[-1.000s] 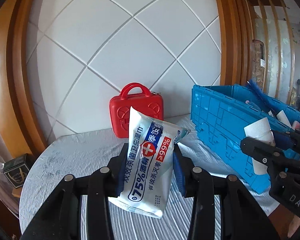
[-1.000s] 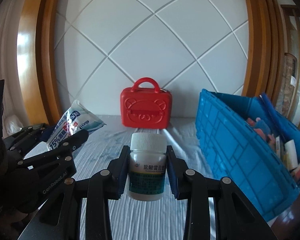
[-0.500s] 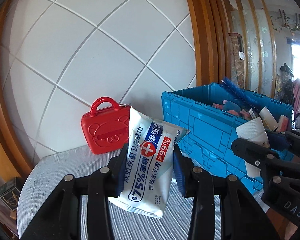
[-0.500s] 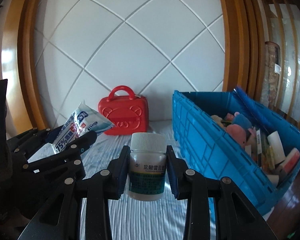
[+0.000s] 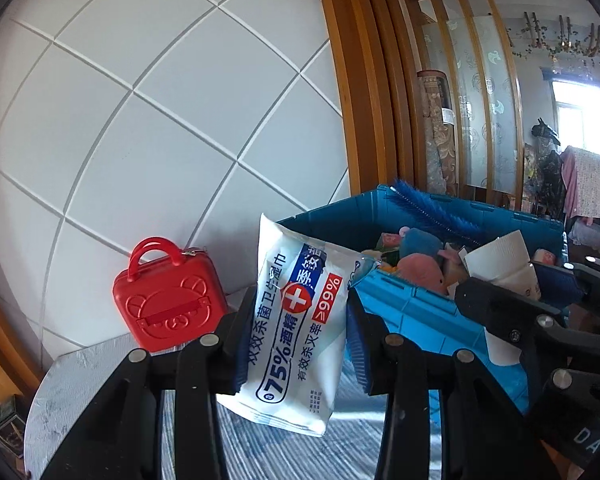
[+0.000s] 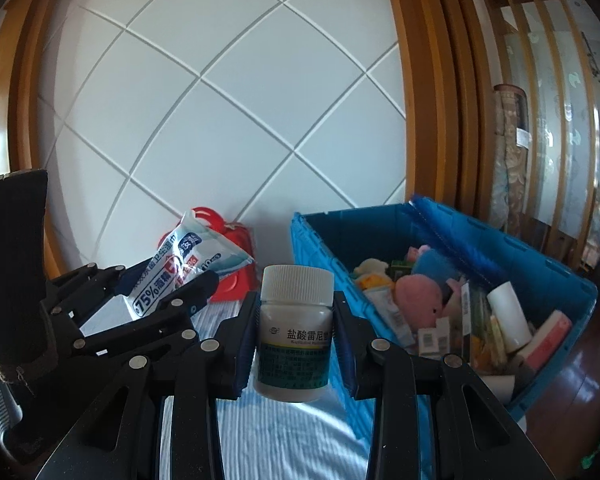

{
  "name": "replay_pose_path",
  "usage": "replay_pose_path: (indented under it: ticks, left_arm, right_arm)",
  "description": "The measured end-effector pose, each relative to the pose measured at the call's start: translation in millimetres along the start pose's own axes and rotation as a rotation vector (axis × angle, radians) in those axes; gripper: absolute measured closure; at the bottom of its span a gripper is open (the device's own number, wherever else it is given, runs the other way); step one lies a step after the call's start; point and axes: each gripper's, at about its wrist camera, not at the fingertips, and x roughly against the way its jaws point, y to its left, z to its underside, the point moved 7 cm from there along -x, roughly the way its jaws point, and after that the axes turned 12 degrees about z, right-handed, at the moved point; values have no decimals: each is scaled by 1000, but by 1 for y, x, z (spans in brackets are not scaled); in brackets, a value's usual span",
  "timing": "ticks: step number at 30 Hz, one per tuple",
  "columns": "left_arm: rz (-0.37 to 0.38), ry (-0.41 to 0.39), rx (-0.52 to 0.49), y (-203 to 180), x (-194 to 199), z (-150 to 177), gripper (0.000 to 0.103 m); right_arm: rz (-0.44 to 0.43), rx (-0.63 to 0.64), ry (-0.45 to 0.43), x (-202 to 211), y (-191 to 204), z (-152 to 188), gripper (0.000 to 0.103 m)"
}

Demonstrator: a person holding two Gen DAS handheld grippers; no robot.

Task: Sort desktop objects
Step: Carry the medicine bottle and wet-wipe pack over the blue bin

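My left gripper (image 5: 296, 328) is shut on a white and blue pack of alcohol wipes (image 5: 296, 336), held upright above the table. My right gripper (image 6: 294, 320) is shut on a white medicine bottle (image 6: 294, 320) with a ribbed white cap and a green-banded label. Both are lifted beside the near-left corner of a blue plastic crate (image 6: 552, 276) (image 5: 420, 312) that holds several toys, boxes and tubes. In the right wrist view the left gripper (image 6: 168, 284) with its wipes pack (image 6: 180, 264) shows at the left. In the left wrist view the right gripper's arms and the bottle's cap (image 5: 504, 256) show at the right.
A small red bear-faced case (image 5: 168, 304) stands against the white tiled wall panel (image 5: 160, 120) at the back of the table (image 5: 92, 376), which has a pale striped cloth. A blue bottle brush (image 5: 432, 208) sticks out of the crate. A wooden frame (image 5: 364, 80) and floor lie to the right.
Both grippers have risen and swung right toward the crate, each keeping its object. The crate's inside now shows from above, and the red case has slid left in both views.
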Motion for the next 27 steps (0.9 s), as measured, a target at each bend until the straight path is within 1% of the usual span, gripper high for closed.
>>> replay_pose_path:
  ticks: [4, 7, 11, 15, 21, 23, 27]
  left_arm:
    - [-1, -28, 10, -36, -25, -22, 63]
    - [-1, -42, 18, -63, -47, -38, 63]
    - [-17, -60, 22, -93, -73, -61, 63]
    - [-34, -55, 7, -113, -98, -80, 63]
    - [-31, -25, -24, -130, -131, -101, 63]
    - [-30, -17, -39, -132, -138, -104, 63]
    - [-22, 3, -36, -135, -152, -107, 63]
  right_arm:
    - [13, 16, -15, -13, -50, -10, 68]
    - [42, 20, -33, -20, -99, -23, 68]
    - [61, 32, -25, -36, -154, -37, 68]
    - [69, 34, -15, -56, -191, -49, 68]
    - [81, 0, -4, -80, -225, -63, 68]
    - [81, -14, 2, -86, -230, -65, 68]
    - [96, -13, 13, -95, -235, -67, 68]
